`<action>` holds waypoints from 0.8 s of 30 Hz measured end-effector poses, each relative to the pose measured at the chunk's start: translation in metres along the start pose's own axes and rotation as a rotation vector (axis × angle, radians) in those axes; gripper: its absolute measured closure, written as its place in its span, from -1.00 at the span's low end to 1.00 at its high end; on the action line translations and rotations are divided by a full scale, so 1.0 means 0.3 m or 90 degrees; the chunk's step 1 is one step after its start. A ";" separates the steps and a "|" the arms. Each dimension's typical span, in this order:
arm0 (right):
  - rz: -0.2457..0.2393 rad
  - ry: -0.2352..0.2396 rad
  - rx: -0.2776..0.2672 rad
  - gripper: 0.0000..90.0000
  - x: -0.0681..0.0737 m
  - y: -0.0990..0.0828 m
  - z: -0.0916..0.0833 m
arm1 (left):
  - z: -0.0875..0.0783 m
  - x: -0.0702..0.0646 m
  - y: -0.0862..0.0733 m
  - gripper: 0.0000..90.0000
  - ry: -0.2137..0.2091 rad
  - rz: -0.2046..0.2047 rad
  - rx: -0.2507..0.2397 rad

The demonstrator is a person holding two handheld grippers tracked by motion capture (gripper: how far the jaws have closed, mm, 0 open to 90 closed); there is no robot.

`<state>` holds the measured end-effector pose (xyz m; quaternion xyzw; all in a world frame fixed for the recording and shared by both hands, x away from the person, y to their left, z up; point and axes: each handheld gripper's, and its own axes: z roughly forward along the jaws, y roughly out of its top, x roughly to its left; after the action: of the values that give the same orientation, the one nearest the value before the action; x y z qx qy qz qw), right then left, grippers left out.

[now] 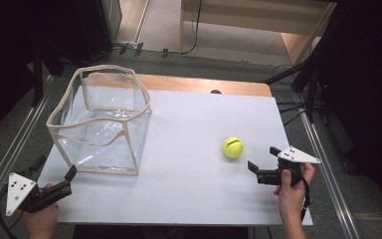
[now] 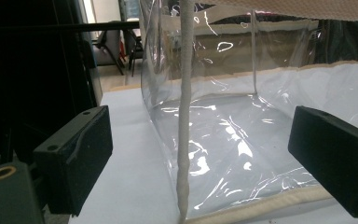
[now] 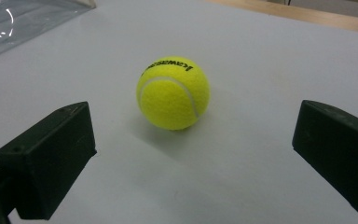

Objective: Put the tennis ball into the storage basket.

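Tennis ball (image 1: 233,147) lies unobstructed before wide right tongs (image 1: 262,164); wide left tongs (image 1: 70,175) face clear box (image 1: 99,122).

This looks like a lab or recording room set up for handling trials, not a home. A wooden table (image 1: 204,83) is covered by a plain white sheet (image 1: 189,149) and stands on grey carpet floor (image 1: 10,149). Metal rails (image 1: 323,164) run along both sides of it, black stands and dark drapes (image 1: 368,89) close it in, and black cables (image 1: 197,25) trail over the floor behind. Pale wooden furniture (image 1: 258,20) stands beyond, and in the left gripper view a dark office chair (image 2: 107,44) sits on a bare floor farther back.
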<state>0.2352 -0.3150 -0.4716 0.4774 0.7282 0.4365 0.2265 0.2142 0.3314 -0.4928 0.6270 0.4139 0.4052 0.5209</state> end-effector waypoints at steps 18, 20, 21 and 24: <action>-0.052 0.033 0.107 -1.00 0.035 0.137 0.111 | 0.003 -0.002 -0.001 -0.85 0.001 -0.002 0.002; -0.053 0.033 0.126 -1.00 0.037 0.149 0.124 | 0.003 -0.002 -0.001 -0.85 0.001 -0.002 0.002; -0.055 0.035 0.134 -1.00 0.036 0.153 0.128 | 0.003 -0.002 -0.001 -0.85 0.001 -0.002 0.002; -0.060 0.030 0.167 -1.00 0.039 0.165 0.154 | 0.004 -0.003 -0.001 -0.85 0.002 -0.001 0.003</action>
<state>0.2893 -0.2771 -0.4522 0.4578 0.8057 0.3374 0.1656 0.2149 0.3302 -0.4931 0.6272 0.4159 0.4047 0.5194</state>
